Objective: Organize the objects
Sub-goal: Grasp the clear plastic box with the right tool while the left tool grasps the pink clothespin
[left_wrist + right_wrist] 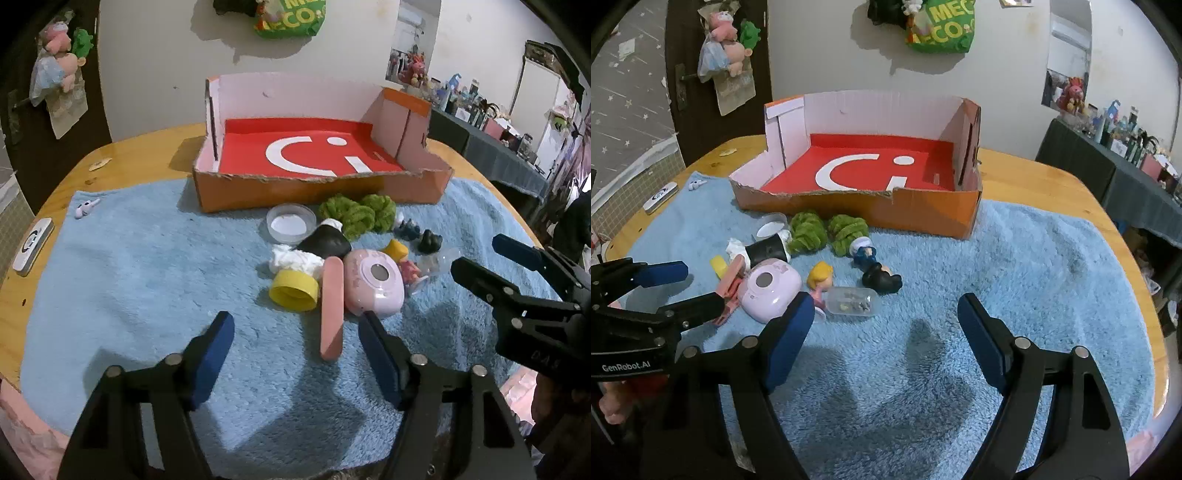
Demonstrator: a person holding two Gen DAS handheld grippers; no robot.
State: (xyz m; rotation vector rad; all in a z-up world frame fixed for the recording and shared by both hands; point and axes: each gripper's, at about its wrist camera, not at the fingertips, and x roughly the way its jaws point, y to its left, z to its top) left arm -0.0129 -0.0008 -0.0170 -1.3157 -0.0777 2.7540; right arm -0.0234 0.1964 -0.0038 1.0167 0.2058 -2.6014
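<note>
Presently both claws, left claw (295, 354) and right claw (886, 328), gape empty over the clutter at centre frame, where closing on the pink clip (331, 308) risks nudging the touching pink camera (373, 286).

You get bright, even indoor light from above; soft dark shadows fall on the blue towel (1034, 266) beneath your jaws. Both views are sharp centrally, with strong fisheye bending and black vignetting at the corners.
</note>
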